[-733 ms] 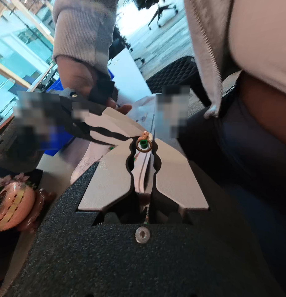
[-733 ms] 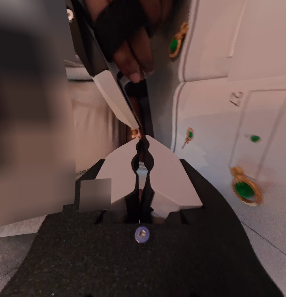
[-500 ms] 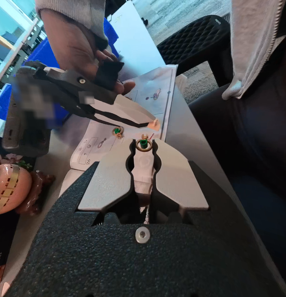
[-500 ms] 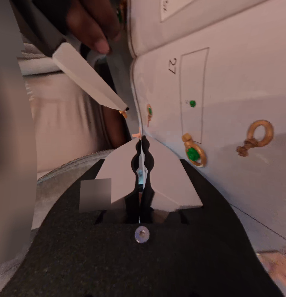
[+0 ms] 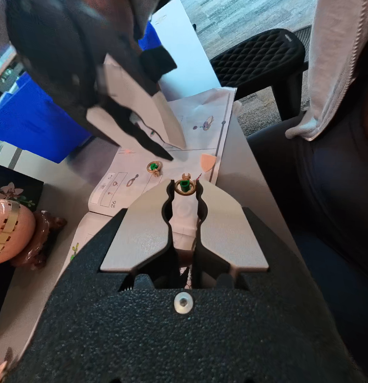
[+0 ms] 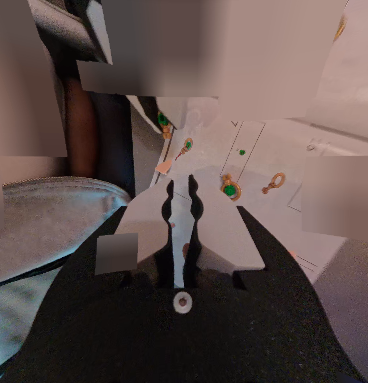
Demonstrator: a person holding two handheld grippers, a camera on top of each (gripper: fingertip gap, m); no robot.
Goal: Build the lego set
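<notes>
The left gripper (image 5: 184, 182) pinches a gold ring piece with a green stud (image 5: 184, 187) by the ring's outer edge, just above the instruction booklet (image 5: 199, 116). The right gripper (image 6: 180, 178) hangs above the page with a narrow gap between its fingers and nothing in it.

These are tiny, hard, light plastic parts — probably slick, and apt to twist or pop out of a tip pinch. Flat across the ring's rim looks like the surest hold (the peg end is the part to leave free).

A second ring with stud (image 6: 230, 189) and a salmon shield-shaped tile (image 5: 208, 162) lie loose on the booklet; the bare ring beside them may only be printed. Blurred patches cover much of the right wrist view, and the right gripper is motion-smeared in the left one.
</notes>
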